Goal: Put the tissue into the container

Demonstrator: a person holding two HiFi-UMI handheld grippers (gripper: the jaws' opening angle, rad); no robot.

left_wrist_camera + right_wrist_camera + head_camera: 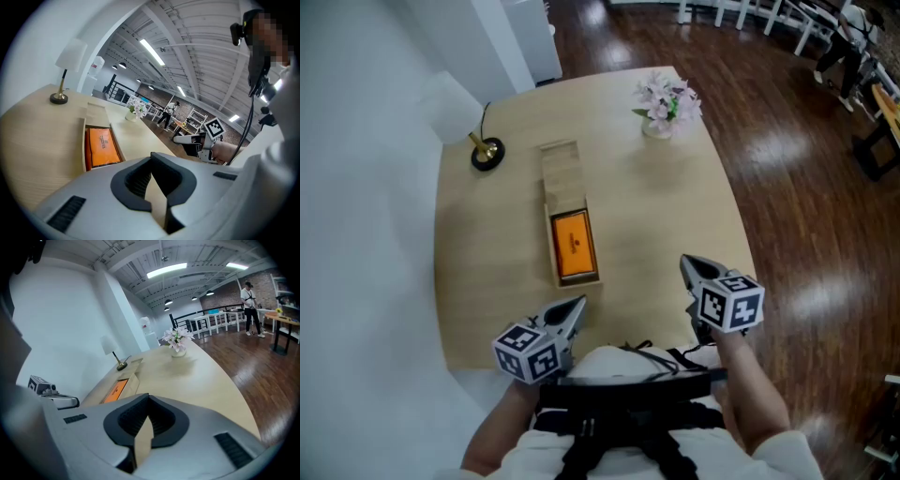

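Grippers idle at the near edge, tissue in its box

We hold the left gripper [579, 305] and right gripper [686, 265] low by our body, jaws pressed together on nothing, likely because nothing needs carrying. The orange tissue pack [574, 244] lies flat inside the open wooden container [551, 251] mid-table, with the lid [560, 173] just beyond it and the lamp [487, 151] and flowers [667, 101] farthest.

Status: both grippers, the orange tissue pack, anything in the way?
Left gripper shut, empty; right gripper shut, empty, both over the near edge of the light wooden table. Orange tissue pack lies inside the open wooden box. Nothing between grippers and box.
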